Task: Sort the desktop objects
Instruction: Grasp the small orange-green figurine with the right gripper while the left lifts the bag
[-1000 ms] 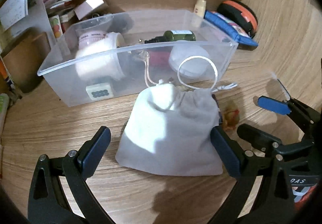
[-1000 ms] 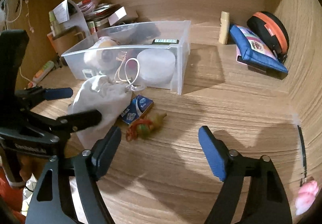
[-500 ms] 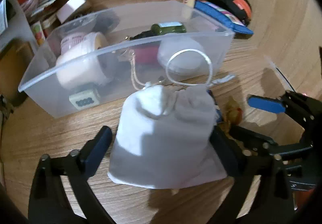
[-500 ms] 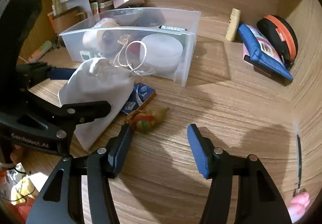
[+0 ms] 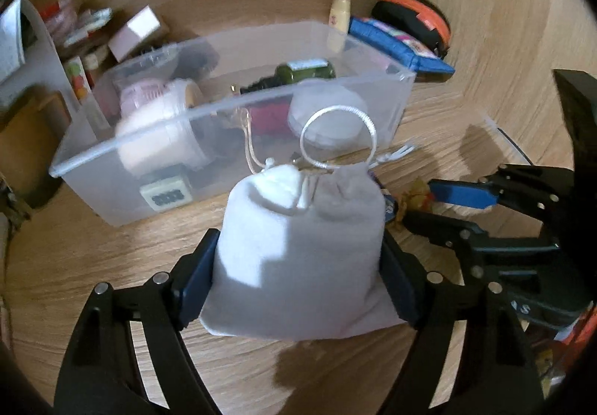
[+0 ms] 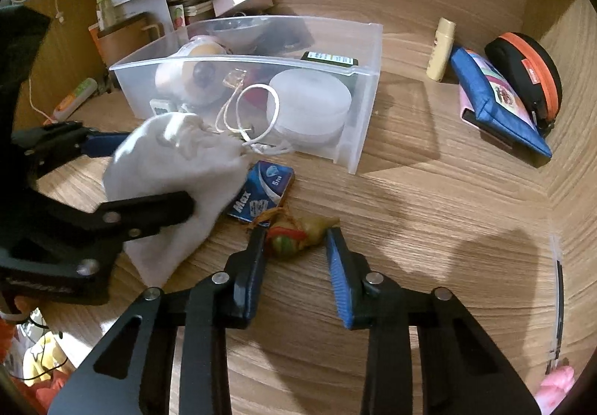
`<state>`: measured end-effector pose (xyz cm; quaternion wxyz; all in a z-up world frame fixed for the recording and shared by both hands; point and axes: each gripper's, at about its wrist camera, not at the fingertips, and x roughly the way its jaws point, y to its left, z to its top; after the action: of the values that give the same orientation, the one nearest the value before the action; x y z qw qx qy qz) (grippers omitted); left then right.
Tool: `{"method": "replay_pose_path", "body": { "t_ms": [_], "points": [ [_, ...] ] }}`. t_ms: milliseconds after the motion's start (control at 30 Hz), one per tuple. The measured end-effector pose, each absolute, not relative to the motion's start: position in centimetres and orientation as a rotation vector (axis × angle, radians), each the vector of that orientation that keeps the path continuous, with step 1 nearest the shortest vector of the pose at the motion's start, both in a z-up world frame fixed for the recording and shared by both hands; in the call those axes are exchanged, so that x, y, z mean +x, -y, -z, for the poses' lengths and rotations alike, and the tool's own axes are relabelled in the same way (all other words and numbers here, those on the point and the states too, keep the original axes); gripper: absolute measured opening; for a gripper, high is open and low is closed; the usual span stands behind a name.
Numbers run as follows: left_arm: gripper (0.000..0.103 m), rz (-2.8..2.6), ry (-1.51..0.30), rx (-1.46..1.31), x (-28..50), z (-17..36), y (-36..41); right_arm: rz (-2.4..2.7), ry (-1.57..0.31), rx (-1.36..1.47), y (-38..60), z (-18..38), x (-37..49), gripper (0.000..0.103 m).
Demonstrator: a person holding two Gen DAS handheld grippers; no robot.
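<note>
1. My left gripper (image 5: 298, 277) has its jaws pressed against both sides of the white drawstring pouch (image 5: 302, 251), holding it just in front of the clear plastic bin (image 5: 231, 109). A second ago these jaws stood wide, clear of the cloth; they have since closed in on it.
2. My right gripper (image 6: 296, 266) has its jaws narrowed around the small red-and-green toy (image 6: 294, 238), which lies on the table (image 6: 429, 221) in front of the bin, just beside the blue tissue packet (image 6: 263, 195). The pads look close to the toy, but I cannot tell whether they grip it. Earlier these jaws were spread wide and set further back from it.
3. To do this step well, I judge the left jaws should hold the pouch's body firmly: soft cloth can slip. The lift should go high enough to clear the bin's front wall.
4. The white cord loop (image 5: 337, 139) stands up against the bin's front wall and could snag on the rim, so I would carry it over the wall, not drag it.
5. The pouch's edge overlaps the tissue packet, so lifting may nudge the packet and the toy beside it. I would settle the right jaws squarely on the toy.
6. The bin already holds a roll, a green bottle (image 5: 306, 70) and a round white tub (image 6: 309, 105); the free space looks tight.
</note>
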<state>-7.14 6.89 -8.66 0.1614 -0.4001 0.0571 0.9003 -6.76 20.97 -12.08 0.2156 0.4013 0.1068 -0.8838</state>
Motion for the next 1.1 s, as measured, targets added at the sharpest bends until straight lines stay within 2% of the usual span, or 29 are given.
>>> {"method": "replay_pose_path", "body": {
  "t_ms": [467,1100],
  "points": [
    [0.080,-2.686,-0.045,-1.121,-5.5,6.9,-1.1,2.507,-0.048,1.060,-24.4,9.5,-6.9,0.029],
    [0.080,-2.790,0.090,-0.932,-4.4,1.5,1.9,2.555,0.027,0.827,-25.0,2.3,-5.9,0.029]
  ]
}}
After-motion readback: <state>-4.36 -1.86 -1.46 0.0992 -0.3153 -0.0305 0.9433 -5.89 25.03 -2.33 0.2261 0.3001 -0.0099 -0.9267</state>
